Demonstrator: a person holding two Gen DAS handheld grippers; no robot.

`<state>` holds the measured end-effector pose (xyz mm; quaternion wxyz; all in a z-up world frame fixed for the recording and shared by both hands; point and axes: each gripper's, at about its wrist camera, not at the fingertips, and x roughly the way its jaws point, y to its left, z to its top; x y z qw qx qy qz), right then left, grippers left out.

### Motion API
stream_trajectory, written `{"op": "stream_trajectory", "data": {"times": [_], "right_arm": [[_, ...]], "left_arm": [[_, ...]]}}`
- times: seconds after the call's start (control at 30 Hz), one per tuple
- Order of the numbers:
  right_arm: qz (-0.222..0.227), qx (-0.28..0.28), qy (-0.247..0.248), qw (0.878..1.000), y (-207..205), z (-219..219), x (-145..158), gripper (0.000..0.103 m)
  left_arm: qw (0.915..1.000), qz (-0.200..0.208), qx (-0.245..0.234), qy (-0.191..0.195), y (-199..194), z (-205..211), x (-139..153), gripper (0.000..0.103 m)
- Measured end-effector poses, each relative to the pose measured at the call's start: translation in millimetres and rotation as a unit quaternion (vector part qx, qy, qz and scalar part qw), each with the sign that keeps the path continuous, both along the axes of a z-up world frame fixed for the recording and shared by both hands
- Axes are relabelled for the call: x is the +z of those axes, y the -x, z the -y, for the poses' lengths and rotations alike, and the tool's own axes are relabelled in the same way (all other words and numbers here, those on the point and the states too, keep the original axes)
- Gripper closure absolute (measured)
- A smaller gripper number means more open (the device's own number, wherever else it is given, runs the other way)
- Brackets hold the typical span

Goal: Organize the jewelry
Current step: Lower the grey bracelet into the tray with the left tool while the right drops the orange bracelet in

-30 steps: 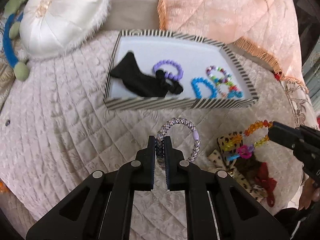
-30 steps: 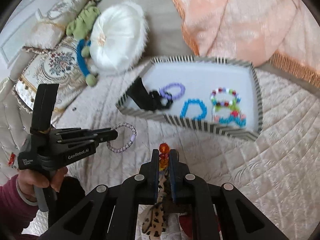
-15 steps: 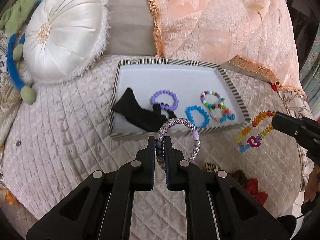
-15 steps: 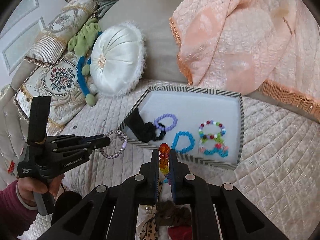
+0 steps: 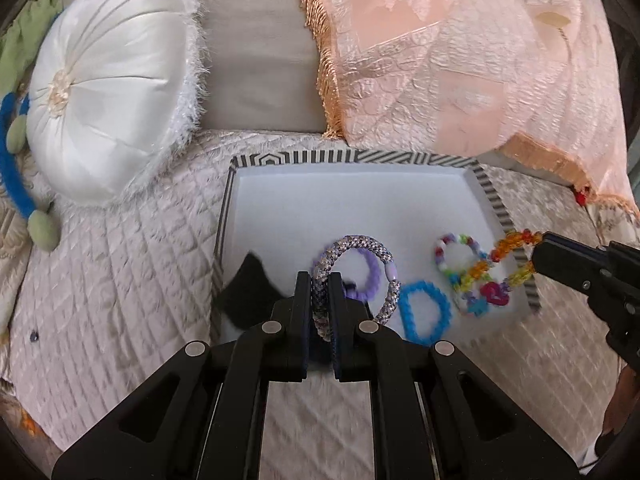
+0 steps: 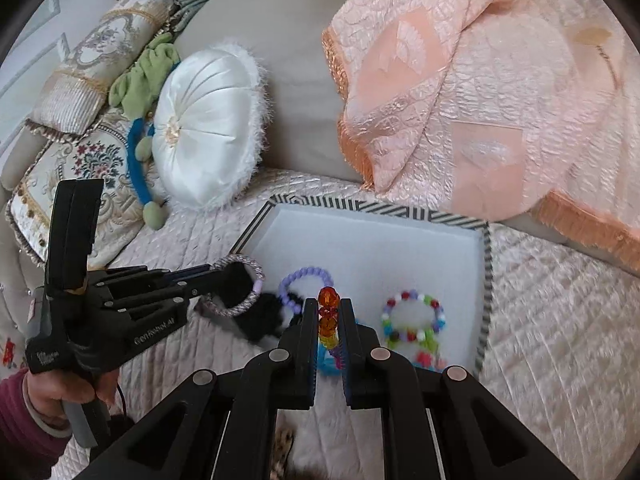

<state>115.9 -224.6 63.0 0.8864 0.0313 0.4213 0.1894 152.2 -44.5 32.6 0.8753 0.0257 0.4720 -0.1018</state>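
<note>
Above the striped tray (image 5: 485, 185) (on a quilted bed), the left hand-held gripper (image 5: 320, 280) pinches a braided silver bracelet (image 5: 362, 242); the right hand-held gripper (image 6: 328, 308) clamps a rainbow bead bracelet (image 6: 328, 314) over the tray's near edge

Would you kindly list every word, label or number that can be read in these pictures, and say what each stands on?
"GenRobot.AI": pale print on the side of the black left gripper, seen in the right wrist view.
Small pale label lower on that gripper's handle: too small to read.
Pink heart charm on the orange and yellow beaded bracelet: dark mark, too blurred to read.
</note>
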Motion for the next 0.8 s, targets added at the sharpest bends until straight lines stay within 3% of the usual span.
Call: {"op": "stream_trajectory", "data": {"times": [0.37,0.67,0.7,0.8], "right_arm": [[-0.030,-0.001,0.005,1.000,-91.1,-12.1,-49.9,0.094],[-0.090,-0.069,0.056,0.992,-123.5,25.6,-108.8,0.094],[-0.094,-0.074,0.055,0.991,-123.9,28.9,-111.6,0.094],[-0.099,-0.080,0.045,0.991,-119.3,35.2,-114.8,0.092]], "left_arm": [[0.9985,-0.037,0.037,-0.013,-76.9,3.6,-47.9,0.096],[0.9970,-0.053,0.052,-0.025,-88.6,-3.5,-74.5,0.094],[0.9968,-0.056,0.053,-0.023,-88.7,-4.6,-75.1,0.089],[0.9968,-0.054,0.058,-0.005,-83.7,-8.1,-70.8,0.048]]}}
